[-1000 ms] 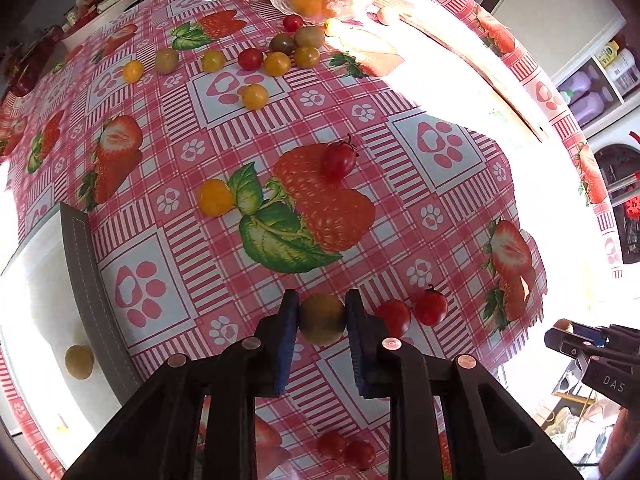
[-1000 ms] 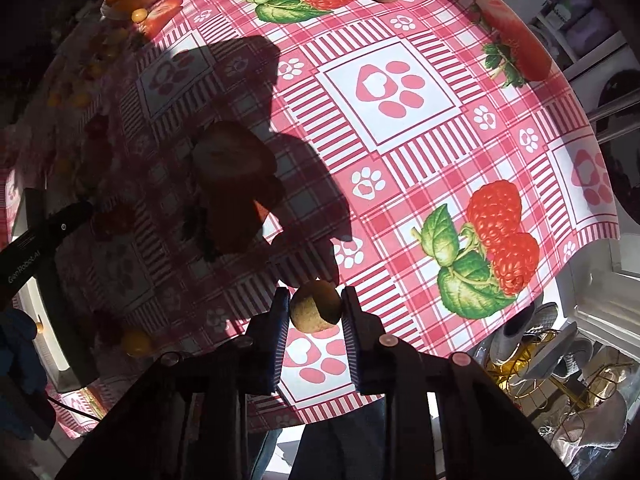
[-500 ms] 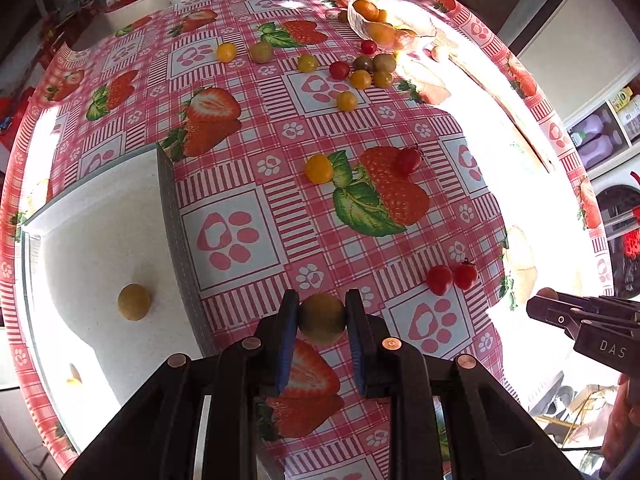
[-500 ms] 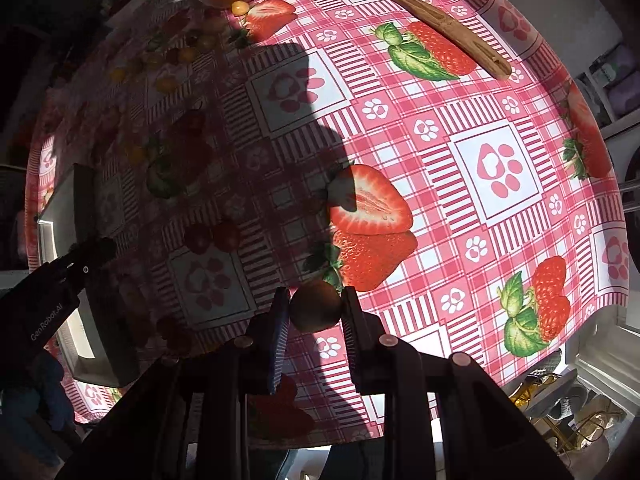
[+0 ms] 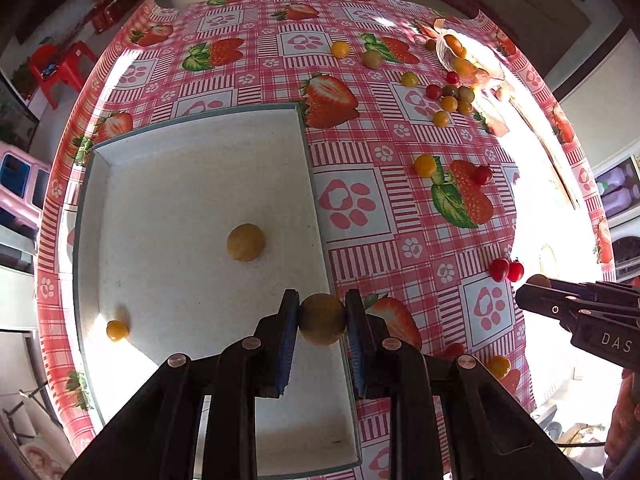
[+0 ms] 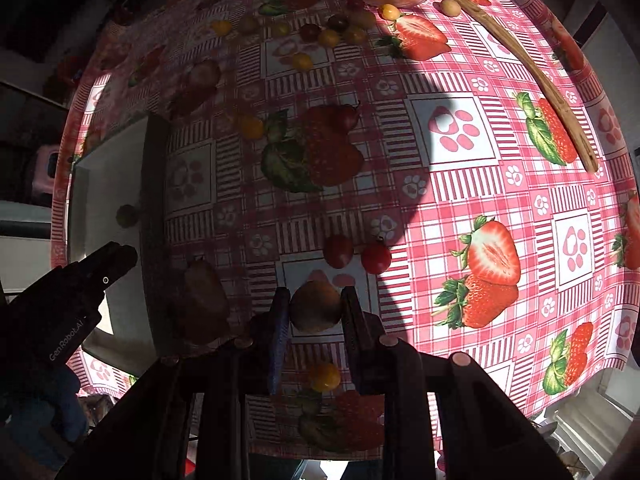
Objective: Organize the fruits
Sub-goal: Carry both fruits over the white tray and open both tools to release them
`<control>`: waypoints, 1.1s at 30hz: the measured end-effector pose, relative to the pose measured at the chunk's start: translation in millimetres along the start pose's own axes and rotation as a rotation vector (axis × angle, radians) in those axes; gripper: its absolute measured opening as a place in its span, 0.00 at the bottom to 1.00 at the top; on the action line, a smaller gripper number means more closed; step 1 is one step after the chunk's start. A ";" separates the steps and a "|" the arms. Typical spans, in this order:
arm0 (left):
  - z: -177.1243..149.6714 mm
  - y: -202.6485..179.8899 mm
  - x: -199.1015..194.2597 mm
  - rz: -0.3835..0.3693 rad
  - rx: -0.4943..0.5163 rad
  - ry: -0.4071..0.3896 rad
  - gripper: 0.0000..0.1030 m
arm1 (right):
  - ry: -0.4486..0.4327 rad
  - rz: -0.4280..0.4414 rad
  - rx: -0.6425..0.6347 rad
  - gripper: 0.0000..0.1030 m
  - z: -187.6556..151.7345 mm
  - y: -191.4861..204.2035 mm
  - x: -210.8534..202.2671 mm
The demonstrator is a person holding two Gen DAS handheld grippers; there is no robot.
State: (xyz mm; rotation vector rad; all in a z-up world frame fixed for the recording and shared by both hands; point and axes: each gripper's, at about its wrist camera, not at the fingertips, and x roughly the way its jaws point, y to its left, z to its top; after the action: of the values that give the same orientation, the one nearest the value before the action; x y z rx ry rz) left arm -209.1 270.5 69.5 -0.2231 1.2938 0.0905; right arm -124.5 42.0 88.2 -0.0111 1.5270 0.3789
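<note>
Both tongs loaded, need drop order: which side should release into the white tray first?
Left. The left tongs hold a yellow-green fruit right over the white tray near its right wall. The right tongs hold theirs over the tablecloth, beside the tray.

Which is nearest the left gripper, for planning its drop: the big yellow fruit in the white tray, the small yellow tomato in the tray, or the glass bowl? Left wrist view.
From the left gripper:
1. Big yellow fruit, tray middle.
2. Small yellow tomato, tray's left corner.
3. Glass bowl, far right.
</note>
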 end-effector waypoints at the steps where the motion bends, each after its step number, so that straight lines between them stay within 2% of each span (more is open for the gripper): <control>1: -2.9 6.5 -1.2 0.004 -0.014 -0.002 0.24 | 0.003 0.005 -0.017 0.27 2.0 6.9 2.3; 14: -49.4 88.5 -7.0 0.094 -0.190 0.008 0.24 | 0.044 0.076 -0.274 0.27 19.2 129.8 32.4; 20: -68.6 109.6 2.3 0.133 -0.231 0.039 0.24 | 0.108 0.128 -0.375 0.27 19.5 183.8 58.6; 25: -75.7 116.6 11.7 0.157 -0.241 0.060 0.24 | 0.161 0.111 -0.402 0.27 18.7 204.9 84.5; 33: -80.1 112.3 17.7 0.188 -0.209 0.067 0.25 | 0.206 0.055 -0.417 0.28 17.5 212.6 113.7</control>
State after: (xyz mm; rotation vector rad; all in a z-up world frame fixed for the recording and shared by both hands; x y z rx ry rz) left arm -301.3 361.8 19.3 -0.2843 1.3701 0.3827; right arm -160.4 273.0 26.9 -0.3447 1.6279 0.7541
